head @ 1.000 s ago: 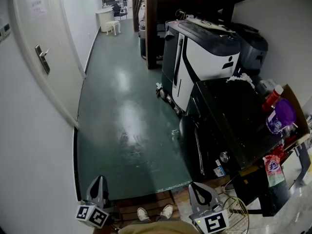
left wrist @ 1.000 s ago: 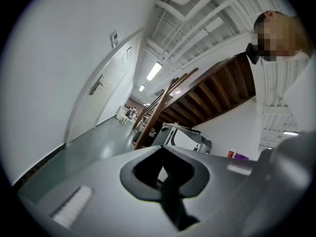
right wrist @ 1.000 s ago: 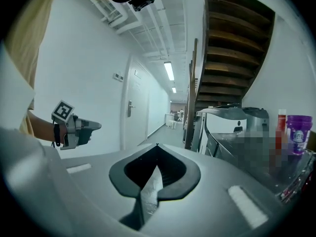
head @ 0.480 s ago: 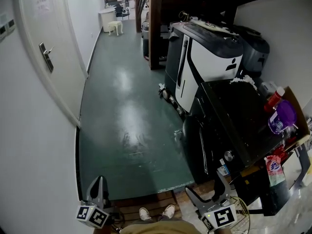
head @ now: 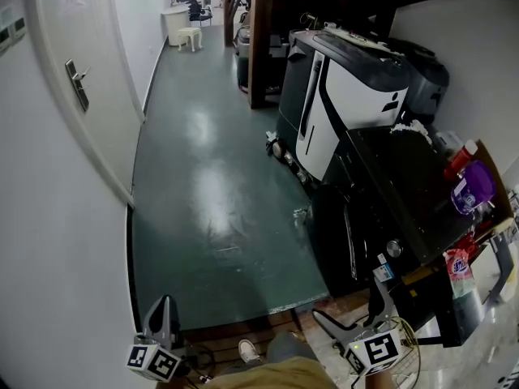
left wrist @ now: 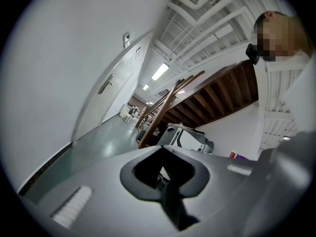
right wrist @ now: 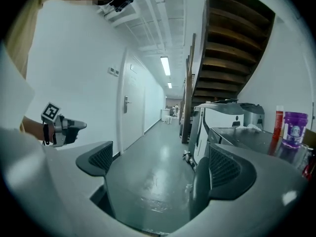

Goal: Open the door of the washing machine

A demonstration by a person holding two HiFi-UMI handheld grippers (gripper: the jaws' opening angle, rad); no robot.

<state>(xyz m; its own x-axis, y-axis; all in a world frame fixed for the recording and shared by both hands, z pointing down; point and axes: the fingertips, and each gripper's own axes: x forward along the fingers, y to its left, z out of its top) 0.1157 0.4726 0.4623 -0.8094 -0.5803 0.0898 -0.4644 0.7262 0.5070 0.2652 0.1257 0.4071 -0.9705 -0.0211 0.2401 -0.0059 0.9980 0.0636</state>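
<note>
At far left, a white door (head: 57, 112) with a lever handle (head: 77, 83) lines the corridor wall. Below it, at the bottom edge of the head view, my left gripper (head: 165, 305) hangs over the near end of the green floor (head: 211, 185). Its jaws are pressed together with nothing between them, and its own view looks along the corridor toward a wooden staircase (left wrist: 217, 90).

Right of centre, beside a shoe (head: 250, 349), my right gripper (head: 350, 308) points toward the dark front of the washing machine (head: 405, 193). It is near the machine but not touching it. Its jaws have just been opening and now stand spread wide and empty, with only floor between them in the right gripper view.

The washing machine, black with a flat top, sits along the right wall, just this side of a white-and-black unit (head: 349, 96). Its round door (head: 328, 225) faces the corridor and looks shut. At far right, a red bottle (head: 458, 160) and a purple bottle (head: 473, 189) stand beside the machine's top.
</note>
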